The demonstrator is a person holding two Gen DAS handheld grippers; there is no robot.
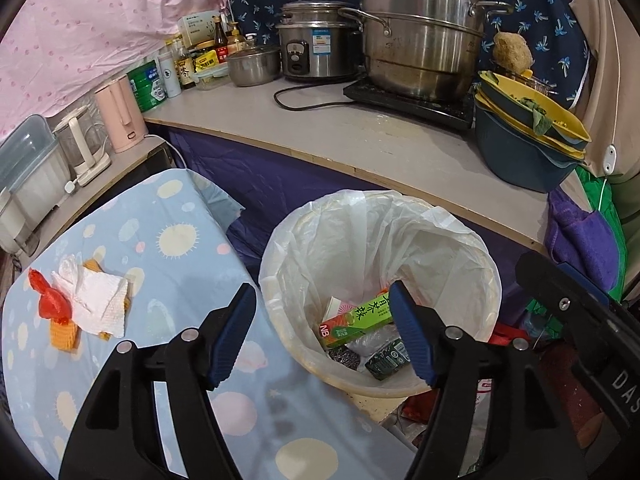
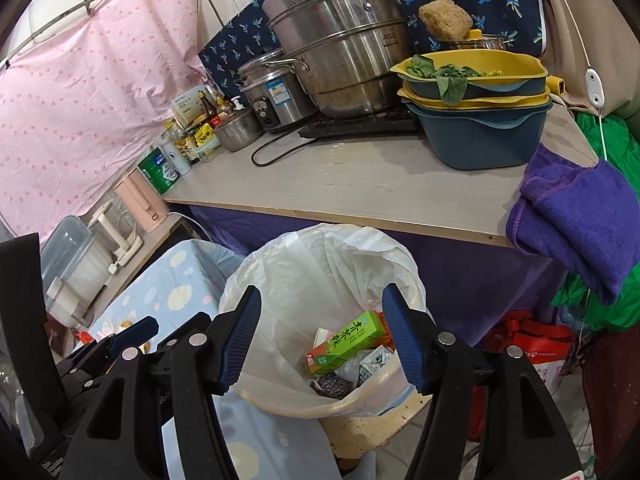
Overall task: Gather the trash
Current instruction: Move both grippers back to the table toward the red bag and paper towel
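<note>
While both grippers' jaws gape empty over the bin (image 1: 472, 256), only the left view shows the tissue (image 1: 96, 300).

Both wrist cameras looked down along their claws, close above the lined bin (image 1: 380, 280) — left view from its left. Both shared the bin and tabletop (image 2: 360, 184) behind.
</note>
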